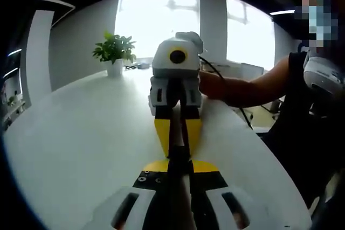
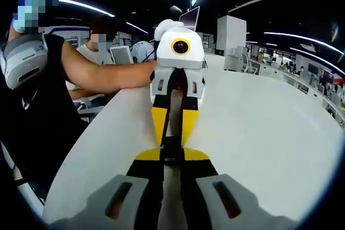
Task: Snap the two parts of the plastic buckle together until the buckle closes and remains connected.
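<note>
The left tool and right tool meet tip to tip above the white counter, each pinching the black plastic buckle between them — apparently pressed together; whether latched, I cannot tell.

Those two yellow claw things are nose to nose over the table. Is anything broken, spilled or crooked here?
Nothing looks damaged or spilled. The left gripper and right gripper meet tip to tip above the white table, a dark strap running between them. The buckle itself is too hidden to judge. A potted plant stands upright.
</note>
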Available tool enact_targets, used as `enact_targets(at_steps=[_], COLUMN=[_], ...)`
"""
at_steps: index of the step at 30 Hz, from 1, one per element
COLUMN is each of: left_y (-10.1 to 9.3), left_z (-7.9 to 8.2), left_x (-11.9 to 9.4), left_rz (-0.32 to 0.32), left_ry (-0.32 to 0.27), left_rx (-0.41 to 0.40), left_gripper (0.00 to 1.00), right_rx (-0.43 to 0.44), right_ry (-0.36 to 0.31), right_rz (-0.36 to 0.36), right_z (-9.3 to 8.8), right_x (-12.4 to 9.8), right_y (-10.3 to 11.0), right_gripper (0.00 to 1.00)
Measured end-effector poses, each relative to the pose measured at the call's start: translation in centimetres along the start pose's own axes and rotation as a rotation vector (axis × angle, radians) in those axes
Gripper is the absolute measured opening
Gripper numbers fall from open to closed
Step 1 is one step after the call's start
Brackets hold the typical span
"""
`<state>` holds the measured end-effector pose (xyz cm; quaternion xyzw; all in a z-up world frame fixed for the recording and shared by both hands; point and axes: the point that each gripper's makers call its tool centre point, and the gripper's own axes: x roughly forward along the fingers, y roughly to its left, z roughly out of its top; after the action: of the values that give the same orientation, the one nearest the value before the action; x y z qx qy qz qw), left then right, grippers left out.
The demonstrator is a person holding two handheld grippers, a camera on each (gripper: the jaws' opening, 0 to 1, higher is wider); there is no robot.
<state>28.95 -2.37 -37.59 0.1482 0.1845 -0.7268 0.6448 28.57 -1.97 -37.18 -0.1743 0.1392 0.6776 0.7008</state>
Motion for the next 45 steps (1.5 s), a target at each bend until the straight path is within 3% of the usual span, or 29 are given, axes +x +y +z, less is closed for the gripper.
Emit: enact_targets(at_steps=[1,5,34,36,37,39,41,42,43,45], left_y=[-0.1,0.9,0.6,0.5,0.6,0.7,0.8,0.8,0.9,1.1], left_z=[0.0,-0.1,0.2,0.4,0.5,0.8,0.8,0.9,1.0,1.2], left_x=[0.0,-0.2,0.0,-0.1,-0.2,-0.4,-0.5,-0.6,-0.7,-1.0], left_rz=[-0.013,0.002,0.013,0.011,0.012,0.011,0.016,0.018,0.023,0.031], left_ry=[-0.002,0.0,-0.015,-0.02,-0.028,-0.038,-0.043,-0.047,-0.053,-0.064], left_rx=[-0.028,-0.016,-0.01,-0.006,-0.008,-0.01,-0.01,-0.011,-0.009,-0.01], left_gripper=[0.09,0.1,0.1,0.1,0.1,0.1,0.1,0.1,0.1,0.1], right_rx=[0.002,0.01,0.033,0.036,0.043,0.06,0.069,0.079,0.086,0.054], right_ry=[-0.002,-0.005,-0.018,-0.026,-0.036,-0.097,-0.103,-0.14,-0.175,-0.218], right_rz=[-0.002,-0.011,-0.014,-0.026,-0.033,-0.049,-0.065,-0.077,-0.094,-0.115], right_z=[0.0,0.0,0.1,0.2,0.3,1.4,1.5,2.1,2.7,3.5], right_x=[0.0,-0.1,-0.1,-0.2,-0.3,-0.3,-0.3,-0.2,-0.2,-0.7], right_y=[0.0,-0.3,-0.5,-0.8,-0.9,-1.2,-1.3,-1.6,-1.9,-2.3], right_gripper=[0.08,0.08,0.12,0.2,0.28,0.57,0.75,0.93,0.99,1.0])
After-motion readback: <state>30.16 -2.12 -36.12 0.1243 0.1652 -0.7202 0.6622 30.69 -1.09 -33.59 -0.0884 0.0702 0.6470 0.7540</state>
